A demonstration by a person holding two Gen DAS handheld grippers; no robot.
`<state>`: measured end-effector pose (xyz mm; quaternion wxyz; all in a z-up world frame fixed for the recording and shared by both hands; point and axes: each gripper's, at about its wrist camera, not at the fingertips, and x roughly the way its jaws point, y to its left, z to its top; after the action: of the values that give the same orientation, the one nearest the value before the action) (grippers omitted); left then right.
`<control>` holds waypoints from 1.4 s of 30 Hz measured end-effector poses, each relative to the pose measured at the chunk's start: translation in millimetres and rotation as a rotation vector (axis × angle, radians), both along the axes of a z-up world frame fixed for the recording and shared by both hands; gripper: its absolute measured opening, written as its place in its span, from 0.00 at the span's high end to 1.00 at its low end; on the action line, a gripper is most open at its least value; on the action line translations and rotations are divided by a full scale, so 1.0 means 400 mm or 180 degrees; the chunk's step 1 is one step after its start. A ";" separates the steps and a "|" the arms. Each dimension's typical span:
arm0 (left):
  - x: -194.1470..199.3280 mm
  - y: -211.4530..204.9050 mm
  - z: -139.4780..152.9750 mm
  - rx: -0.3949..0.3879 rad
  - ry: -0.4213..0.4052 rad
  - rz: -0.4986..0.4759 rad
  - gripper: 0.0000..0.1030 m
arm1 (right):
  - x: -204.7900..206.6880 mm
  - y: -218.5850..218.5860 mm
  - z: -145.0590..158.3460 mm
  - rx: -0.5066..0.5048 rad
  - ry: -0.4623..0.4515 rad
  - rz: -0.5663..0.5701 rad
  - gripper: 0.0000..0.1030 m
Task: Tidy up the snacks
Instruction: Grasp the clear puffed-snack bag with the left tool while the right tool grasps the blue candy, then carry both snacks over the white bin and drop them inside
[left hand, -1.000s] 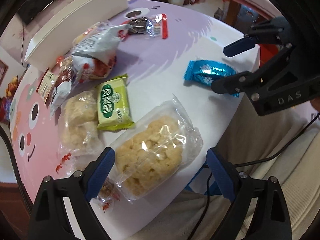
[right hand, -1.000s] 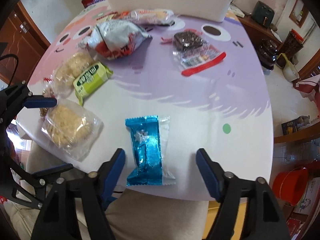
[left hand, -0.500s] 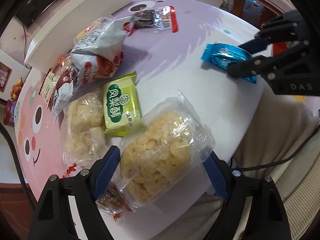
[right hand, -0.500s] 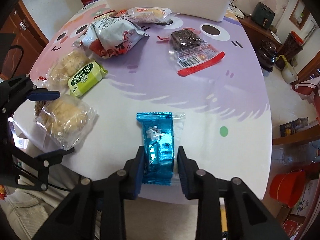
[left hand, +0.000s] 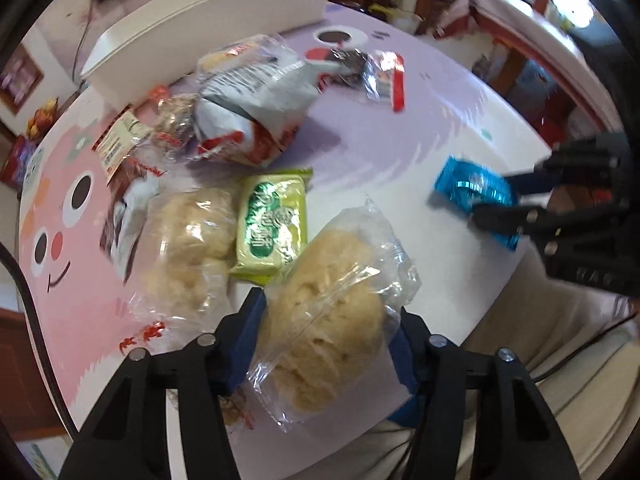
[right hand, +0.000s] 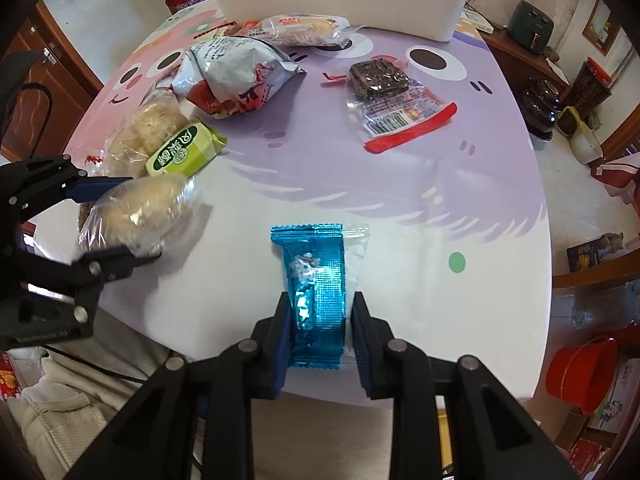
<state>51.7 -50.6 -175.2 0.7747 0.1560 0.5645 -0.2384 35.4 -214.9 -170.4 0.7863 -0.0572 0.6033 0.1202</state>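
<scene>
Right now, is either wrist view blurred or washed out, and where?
Left wrist view: motion-smeared throughout, worst on the blue wrapper and white bin; the clear rice-cake bag between the left gripper jaws stays readable. Right wrist view: sharper, with glare on the blue foil between the right gripper jaws and slight blur on the bag at left. Both show fisheye bending.

The green snack packet (left hand: pixel 274 226) carries large white Chinese characters and a round emblem, too blurred to read with certainty. Well right of it, the clear red-edged wrapper (right hand: pixel 400 118) bears a barcode label, digits illegible.
</scene>
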 end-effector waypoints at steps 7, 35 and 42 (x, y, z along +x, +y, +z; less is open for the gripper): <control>0.029 0.028 0.055 -0.0234 -0.0122 0.0259 0.56 | 0.010 0.006 0.026 0.0053 -0.0083 0.0020 0.74; 0.379 0.205 0.583 -0.1059 -0.1020 0.1403 0.55 | 0.394 -0.071 0.508 0.0687 -0.1092 -0.0436 0.75; 0.505 0.170 0.610 -0.0862 -0.1167 0.1506 0.55 | 0.546 -0.068 0.584 0.0865 -0.1230 -0.0633 0.75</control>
<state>253.7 17.3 68.6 0.9111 -0.0436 0.3994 -0.0926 253.8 -242.2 63.0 0.8955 0.0867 0.4228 0.1091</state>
